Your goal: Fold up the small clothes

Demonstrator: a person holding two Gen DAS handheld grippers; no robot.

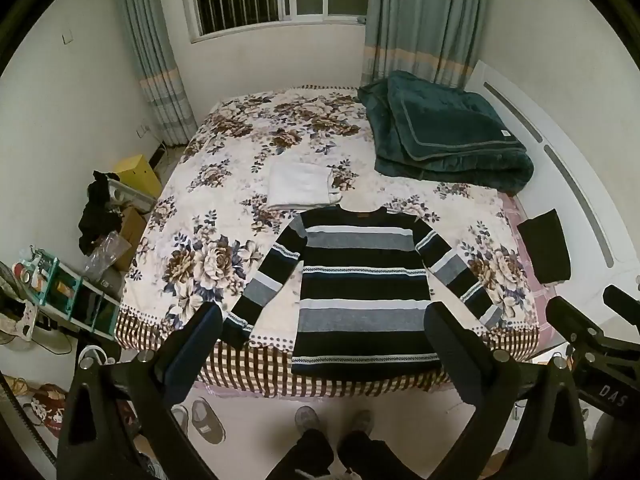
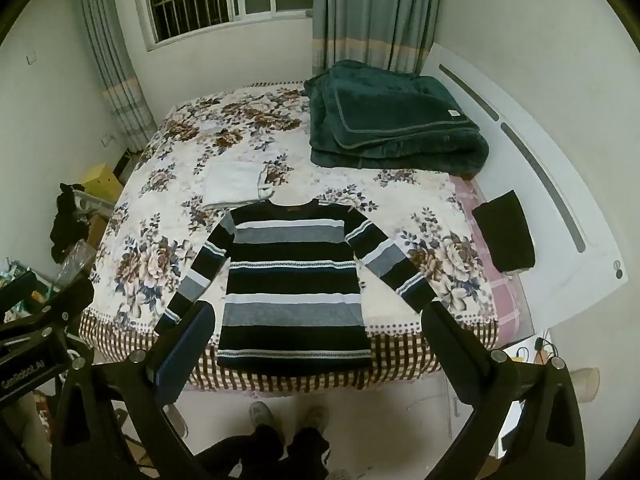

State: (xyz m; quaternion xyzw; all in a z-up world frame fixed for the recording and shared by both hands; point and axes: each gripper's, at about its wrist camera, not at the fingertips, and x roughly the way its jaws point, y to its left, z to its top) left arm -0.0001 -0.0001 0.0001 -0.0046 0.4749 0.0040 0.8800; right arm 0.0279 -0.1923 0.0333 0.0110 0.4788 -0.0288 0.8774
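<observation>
Everything is placed from the sweater (image 1: 362, 292), which lies flat and face up at the near edge of the bed (image 1: 224, 208), collar away from the person, both sleeves spread down and outward, hem just over the checked border.

Well to its left, off the bed, stand a teal rack (image 1: 68, 296) and a yellow box (image 1: 138, 174). Left of the hem, the left gripper (image 1: 324, 344) hangs above the bed edge with its jaws spread wide and nothing between them; its fingers (image 1: 192, 344) frame the sweater without touching it. Just beyond the collar, a little left, lies a folded white cloth (image 1: 300, 188). Below the hem, on the floor, are the person's shoes (image 1: 308, 420).

Beyond the sweater's right shoulder sits a folded green blanket (image 2: 396, 124). The right gripper (image 2: 318, 344) hangs over the hem too, jaws equally wide and empty. Right of the right sleeve, a folded black cloth (image 2: 506, 232) lies by the headboard (image 2: 560, 184).
</observation>
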